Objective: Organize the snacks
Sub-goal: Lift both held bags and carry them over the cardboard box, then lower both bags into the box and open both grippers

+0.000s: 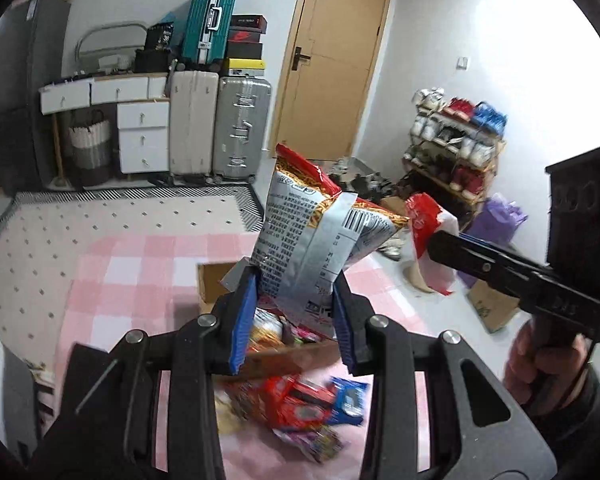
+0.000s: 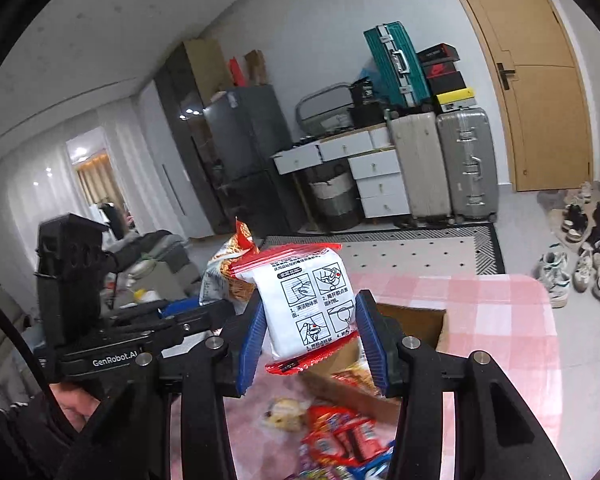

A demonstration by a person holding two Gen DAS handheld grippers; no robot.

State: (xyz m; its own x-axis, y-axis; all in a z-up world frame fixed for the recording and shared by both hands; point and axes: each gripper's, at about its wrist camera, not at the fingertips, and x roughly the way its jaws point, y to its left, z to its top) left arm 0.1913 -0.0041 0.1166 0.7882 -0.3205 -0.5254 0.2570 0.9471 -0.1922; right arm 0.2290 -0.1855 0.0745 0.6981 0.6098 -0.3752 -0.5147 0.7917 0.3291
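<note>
Left gripper (image 1: 296, 316): fingers clamped on silver noodle packet (image 1: 312, 232), held above cardboard box (image 1: 210, 284) on tabletop (image 1: 120, 280). Right gripper (image 2: 314, 338): fingers pinching white sachet (image 2: 312, 300). Advice: lower each inside box walls before letting go.

box (image 1: 208, 284) on table (image 1: 120, 264) | loose snacks (image 1: 300, 408) before box

A silver-and-red snack bag (image 1: 304, 236), a white-and-red packet (image 2: 312, 308), pink-and-white checked tablecloth (image 1: 132, 264).
</note>
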